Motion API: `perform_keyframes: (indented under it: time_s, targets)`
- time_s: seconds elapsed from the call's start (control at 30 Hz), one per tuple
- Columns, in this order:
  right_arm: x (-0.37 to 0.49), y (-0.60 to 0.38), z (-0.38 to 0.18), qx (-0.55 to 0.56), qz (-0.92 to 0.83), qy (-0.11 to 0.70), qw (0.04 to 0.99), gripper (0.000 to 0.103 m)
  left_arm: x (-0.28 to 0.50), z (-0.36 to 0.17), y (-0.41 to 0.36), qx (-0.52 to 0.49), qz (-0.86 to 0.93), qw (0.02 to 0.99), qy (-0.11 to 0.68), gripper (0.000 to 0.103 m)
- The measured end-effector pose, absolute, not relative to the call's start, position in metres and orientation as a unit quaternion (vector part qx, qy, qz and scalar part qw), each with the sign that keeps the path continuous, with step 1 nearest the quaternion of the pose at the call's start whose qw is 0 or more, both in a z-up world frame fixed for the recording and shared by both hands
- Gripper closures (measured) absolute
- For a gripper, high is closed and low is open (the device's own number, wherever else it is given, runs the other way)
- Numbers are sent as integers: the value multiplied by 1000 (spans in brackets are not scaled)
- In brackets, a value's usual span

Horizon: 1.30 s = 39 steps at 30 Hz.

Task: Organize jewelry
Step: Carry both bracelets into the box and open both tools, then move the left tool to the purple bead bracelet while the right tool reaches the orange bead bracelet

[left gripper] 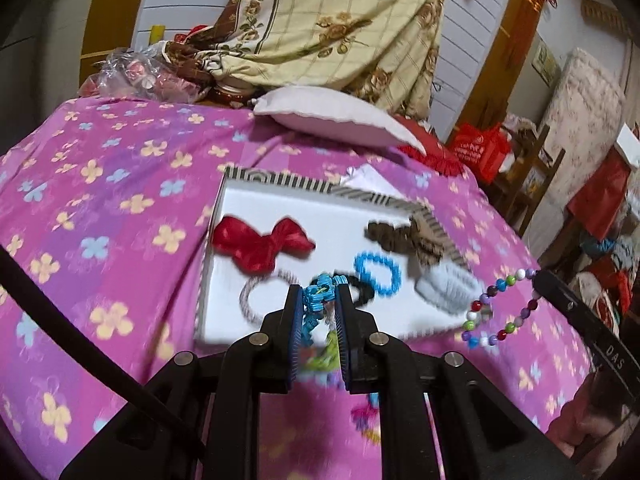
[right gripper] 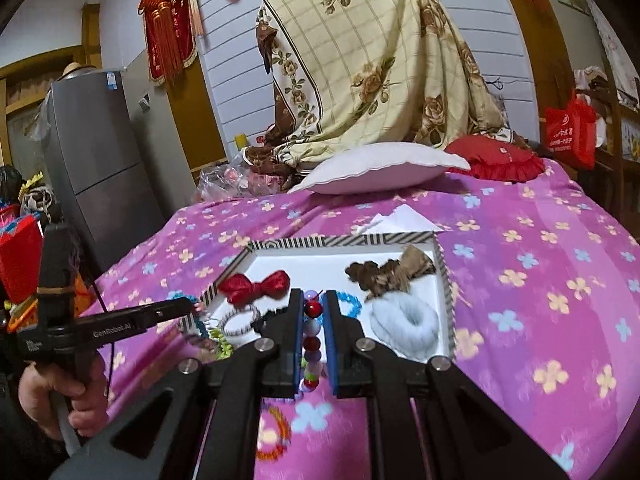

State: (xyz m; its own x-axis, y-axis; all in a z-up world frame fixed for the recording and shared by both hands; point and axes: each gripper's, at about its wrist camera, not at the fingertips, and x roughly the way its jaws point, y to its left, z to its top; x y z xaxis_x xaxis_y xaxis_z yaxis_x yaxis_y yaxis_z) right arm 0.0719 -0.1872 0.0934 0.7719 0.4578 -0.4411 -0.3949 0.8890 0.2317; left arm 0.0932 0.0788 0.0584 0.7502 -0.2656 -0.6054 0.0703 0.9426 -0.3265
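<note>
Left claw (left gripper: 318, 294) is clamped on a blue woven bracelet (left gripper: 320, 296), which sits between its pads at the tips and hangs down behind them, above the near edge of the striped-rim tray (left gripper: 280, 180) on the bed. Right claw (right gripper: 313, 310) grips a multicoloured bead bracelet (right gripper: 312, 332) pinched between its pads, its loop dangling over the tray's near right corner in the left wrist view.
</note>
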Motion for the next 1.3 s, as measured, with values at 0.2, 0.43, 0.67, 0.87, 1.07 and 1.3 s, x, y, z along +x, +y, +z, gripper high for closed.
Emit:
perform_keyframes:
  time_s: [0.2, 0.43, 0.67, 0.87, 1.07, 1.3]
  targets:
    - [93, -176, 100, 66, 230, 240, 941, 94, 126, 65, 75, -173, -107, 926, 317, 103]
    - [136, -165, 72, 69, 227, 295, 926, 94, 169, 67, 56, -183, -132, 922, 315, 103]
    - [150, -154, 53, 100, 244, 325, 908, 94, 203, 43, 52, -194, -136, 907, 349, 103]
    - [157, -140, 44, 98, 254, 339, 901, 94, 216, 14, 65, -193, -98, 893, 394, 103]
    - [178, -151, 7, 105, 198, 402, 888, 94, 212, 7, 67, -182, -86, 894, 401, 103]
    - [177, -160, 4, 95, 181, 405, 891, 86, 205, 8, 72, -174, -66, 895, 405, 93]
